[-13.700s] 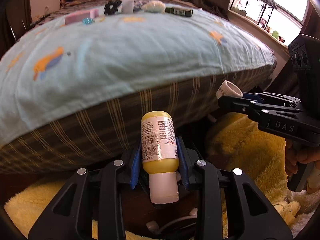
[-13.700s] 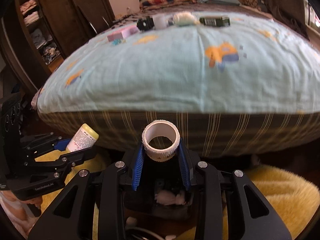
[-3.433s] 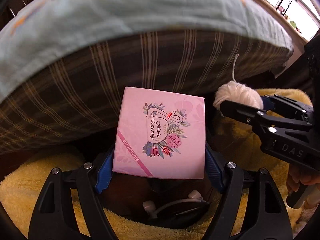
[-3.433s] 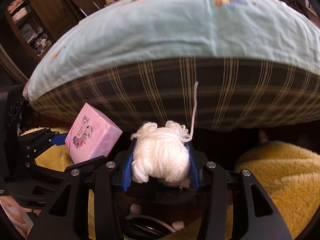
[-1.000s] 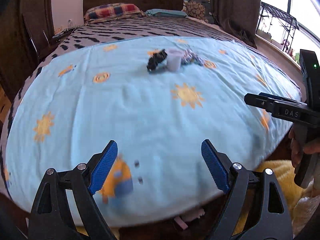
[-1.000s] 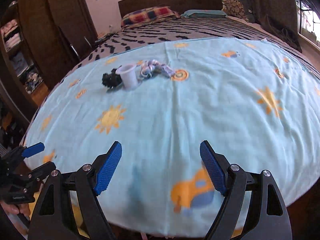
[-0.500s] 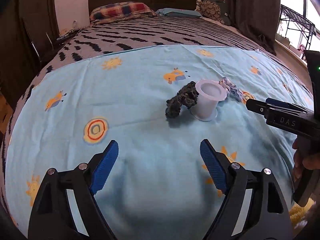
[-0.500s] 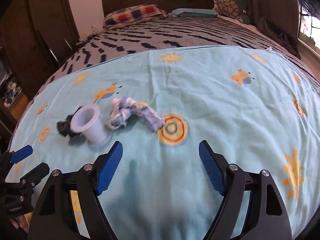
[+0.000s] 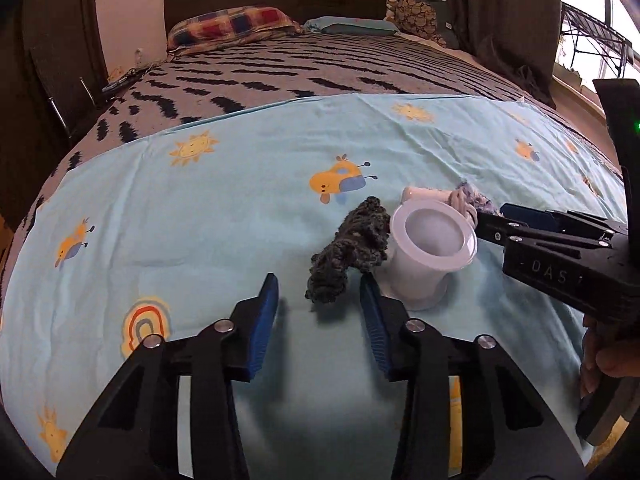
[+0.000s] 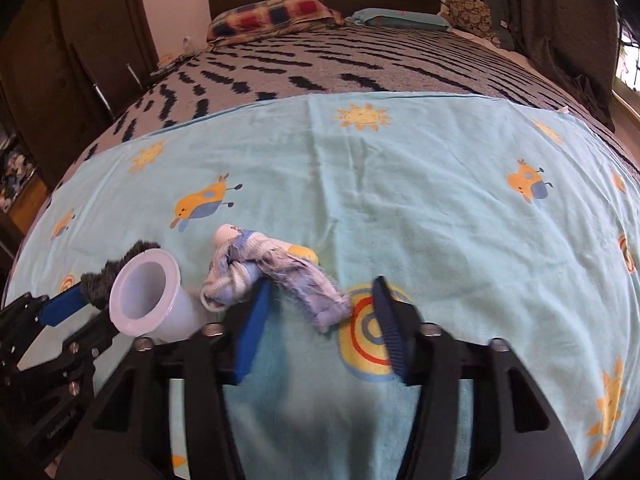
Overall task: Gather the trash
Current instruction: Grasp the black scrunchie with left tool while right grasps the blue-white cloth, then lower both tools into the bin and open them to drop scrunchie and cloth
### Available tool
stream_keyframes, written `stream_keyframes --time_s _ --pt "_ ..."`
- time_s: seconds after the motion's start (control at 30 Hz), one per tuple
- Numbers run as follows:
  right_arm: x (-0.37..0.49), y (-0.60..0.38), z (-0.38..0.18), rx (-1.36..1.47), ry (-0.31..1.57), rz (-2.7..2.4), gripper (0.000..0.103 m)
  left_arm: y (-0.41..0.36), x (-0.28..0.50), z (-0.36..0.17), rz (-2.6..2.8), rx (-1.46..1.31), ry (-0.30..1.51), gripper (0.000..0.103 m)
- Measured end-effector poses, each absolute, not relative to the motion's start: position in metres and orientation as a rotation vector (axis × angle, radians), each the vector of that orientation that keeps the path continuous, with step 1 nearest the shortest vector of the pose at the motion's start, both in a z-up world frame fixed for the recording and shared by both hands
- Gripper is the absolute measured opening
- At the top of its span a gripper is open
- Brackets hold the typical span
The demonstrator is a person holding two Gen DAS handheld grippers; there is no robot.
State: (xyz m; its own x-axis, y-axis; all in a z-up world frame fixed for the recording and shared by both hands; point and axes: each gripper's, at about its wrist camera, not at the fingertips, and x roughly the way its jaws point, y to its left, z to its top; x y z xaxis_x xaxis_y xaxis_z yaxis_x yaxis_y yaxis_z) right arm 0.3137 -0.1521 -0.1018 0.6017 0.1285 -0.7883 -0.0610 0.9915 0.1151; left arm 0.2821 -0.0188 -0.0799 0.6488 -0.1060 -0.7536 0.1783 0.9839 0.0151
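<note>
Now hovering wide open and empty, left gripper (image 9: 318, 308) straddling near end of dark grey knitted yarn scrap (image 9: 348, 249) lying lengthwise straight ahead.

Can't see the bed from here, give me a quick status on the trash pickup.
Left tongs open at dark yarn clump. Right tongs open around blue-white rag. White cup crowds the left tongs.

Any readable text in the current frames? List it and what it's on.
"DAS": on the side of the right hand-held gripper, left wrist view.
Vertical lettering on the left hand-held gripper body, right wrist view: too blurred to read.
White cup, dark yarn clump, blue-white cloth: no text.
</note>
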Motion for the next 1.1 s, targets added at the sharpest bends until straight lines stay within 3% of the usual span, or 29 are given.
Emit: stream_keyframes --time_s 0.03,0.07,0.2,0.6,0.83,1.1 --pt "0.313 -0.152 -0.101 0.08 0.917 0.11 0.025 -0.019 0.284 -0.08 -0.162 0.093 0.853 0.019" --pt "0.311 -0.153 -0.101 0.084 0.914 0.112 0.023 -0.019 0.285 -0.079 -0.156 0.097 0.854 0.014" --pt "0.303 -0.155 -0.096 0.089 0.895 0.126 0.019 -0.019 0.284 -0.073 -0.163 0.105 0.845 0.008" --pt "0.244 -0.174 -0.047 0.087 0.782 0.177 0.018 0.0 0.234 -0.036 -0.164 0.106 0.791 0.007" --pt "0.174 -0.179 -0.017 0.039 0.711 0.222 0.018 0.004 0.164 -0.008 -0.198 0.098 0.746 0.007" --pt "0.09 -0.188 -0.021 0.032 0.712 0.286 0.019 0.001 0.073 -0.009 -0.279 0.083 0.705 0.007"
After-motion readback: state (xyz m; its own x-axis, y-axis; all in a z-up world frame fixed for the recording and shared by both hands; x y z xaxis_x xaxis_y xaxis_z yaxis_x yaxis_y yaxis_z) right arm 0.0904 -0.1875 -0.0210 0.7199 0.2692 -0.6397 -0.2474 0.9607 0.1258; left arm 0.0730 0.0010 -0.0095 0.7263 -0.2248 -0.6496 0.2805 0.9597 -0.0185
